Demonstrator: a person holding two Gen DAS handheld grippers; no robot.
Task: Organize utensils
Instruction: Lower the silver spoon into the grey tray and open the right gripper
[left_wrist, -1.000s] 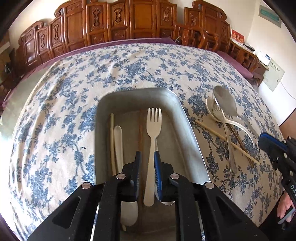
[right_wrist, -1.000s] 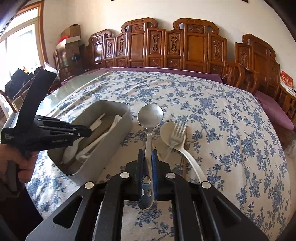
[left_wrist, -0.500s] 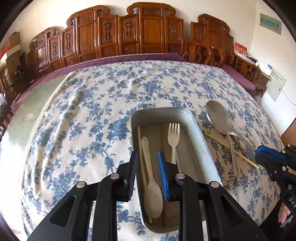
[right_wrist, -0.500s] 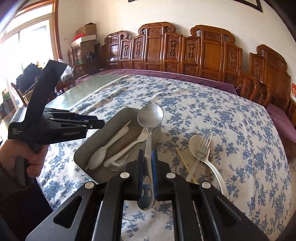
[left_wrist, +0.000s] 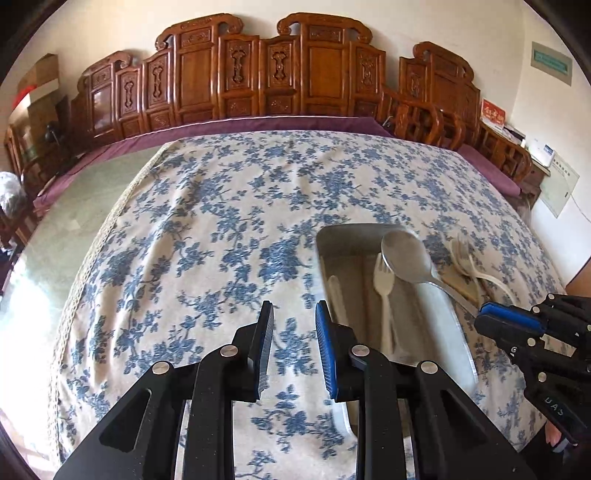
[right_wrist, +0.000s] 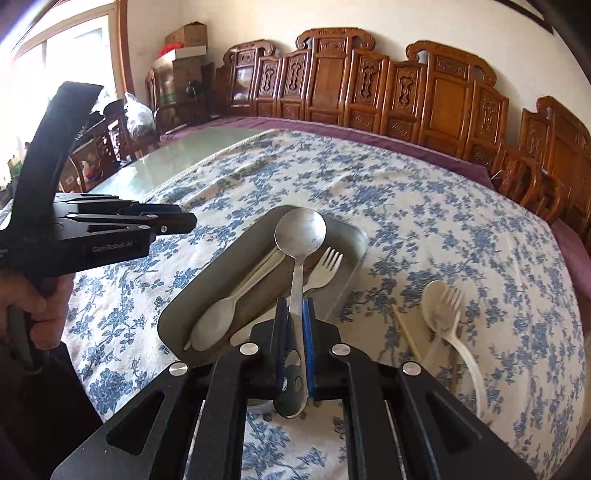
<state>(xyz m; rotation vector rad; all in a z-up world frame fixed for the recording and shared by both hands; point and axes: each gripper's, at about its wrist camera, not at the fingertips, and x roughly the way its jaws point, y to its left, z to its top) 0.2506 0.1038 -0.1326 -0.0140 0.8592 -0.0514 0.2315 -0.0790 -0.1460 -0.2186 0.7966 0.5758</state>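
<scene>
On the tablecloth (right_wrist: 424, 221) we find the tray (right_wrist: 207, 280) at the centre of the right wrist view. In it a spoon (right_wrist: 218, 314) lies at seven o'clock and a fork (right_wrist: 325, 269) at two o'clock. Above the tray hangs the metal spoon (right_wrist: 300, 232), its bowl toward twelve o'clock, its handle running back to six. At three o'clock from the tray, on the cloth, a second fork (right_wrist: 448, 310) rests upon another spoon (right_wrist: 436, 295), with a chopstick (right_wrist: 406, 332) between them and the tray. Chairs (right_wrist: 369, 81) line the far edge at twelve.
</scene>
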